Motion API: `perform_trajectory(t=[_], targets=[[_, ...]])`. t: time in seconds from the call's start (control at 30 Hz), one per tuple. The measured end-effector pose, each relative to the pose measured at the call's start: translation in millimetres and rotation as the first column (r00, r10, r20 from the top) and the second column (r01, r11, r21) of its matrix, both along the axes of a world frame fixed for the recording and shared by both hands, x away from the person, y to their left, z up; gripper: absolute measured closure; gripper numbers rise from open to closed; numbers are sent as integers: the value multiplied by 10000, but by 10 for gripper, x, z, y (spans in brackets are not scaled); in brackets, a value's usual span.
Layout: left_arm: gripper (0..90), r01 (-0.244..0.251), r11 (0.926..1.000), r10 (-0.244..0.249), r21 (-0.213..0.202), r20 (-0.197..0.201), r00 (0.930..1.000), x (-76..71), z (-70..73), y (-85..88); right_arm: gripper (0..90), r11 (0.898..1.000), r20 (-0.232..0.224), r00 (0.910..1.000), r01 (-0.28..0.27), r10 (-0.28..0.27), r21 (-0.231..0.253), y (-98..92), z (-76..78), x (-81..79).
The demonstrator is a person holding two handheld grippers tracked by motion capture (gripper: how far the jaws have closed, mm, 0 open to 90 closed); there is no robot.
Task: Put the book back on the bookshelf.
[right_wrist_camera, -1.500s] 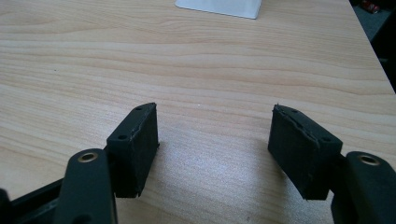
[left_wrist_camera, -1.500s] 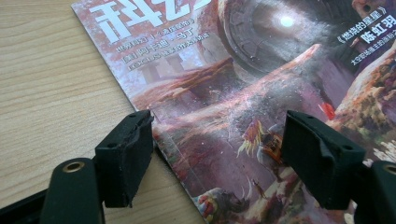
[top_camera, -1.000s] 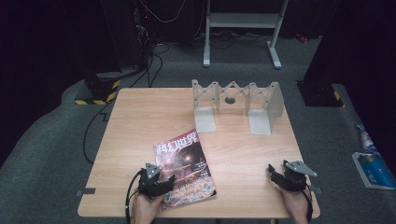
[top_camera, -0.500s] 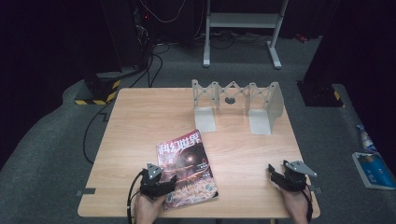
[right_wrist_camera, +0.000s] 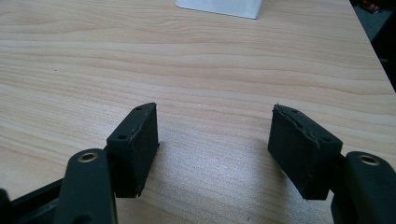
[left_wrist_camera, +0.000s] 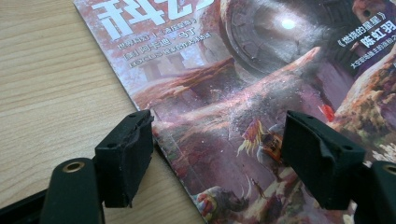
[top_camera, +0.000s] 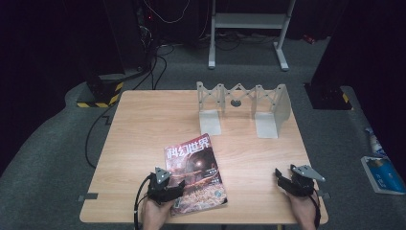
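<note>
A magazine (top_camera: 194, 175) with a reddish cover and white Chinese title lies flat on the wooden table (top_camera: 143, 129), near the front edge. My left gripper (top_camera: 178, 188) is low at its near left corner, open. In the left gripper view the left gripper (left_wrist_camera: 219, 140) straddles the magazine's (left_wrist_camera: 243, 70) left edge, one jaw over bare wood and the other over the cover, neither pressing. My right gripper (top_camera: 279, 176) rests at the front right, open. In the right gripper view, the right gripper (right_wrist_camera: 215, 140) has only bare wood between its jaws.
A grey metal folding rack (top_camera: 239, 103) with two upright end plates stands at the table's back middle; one white foot of the rack (right_wrist_camera: 219, 8) shows in the right gripper view. A black cable (top_camera: 139, 201) trails off the front edge by my left hand.
My left gripper has crept slightly to the right onto the magazine's corner. The right gripper has kept still.
</note>
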State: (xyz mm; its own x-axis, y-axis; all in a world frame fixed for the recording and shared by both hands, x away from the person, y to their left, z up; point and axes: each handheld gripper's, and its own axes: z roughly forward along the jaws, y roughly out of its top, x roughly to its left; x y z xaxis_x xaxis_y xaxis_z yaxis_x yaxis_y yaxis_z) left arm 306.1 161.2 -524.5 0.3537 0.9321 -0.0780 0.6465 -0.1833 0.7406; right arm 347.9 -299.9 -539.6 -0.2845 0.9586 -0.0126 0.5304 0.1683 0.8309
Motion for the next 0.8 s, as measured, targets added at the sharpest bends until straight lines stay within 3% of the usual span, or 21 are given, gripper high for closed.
perform_trajectory(t=[0.8], targets=[[249,220,9997,-220,-65,57,9997,32,-6,-134,329,10000,-6,10000,0,0,3,0,0,-1]])
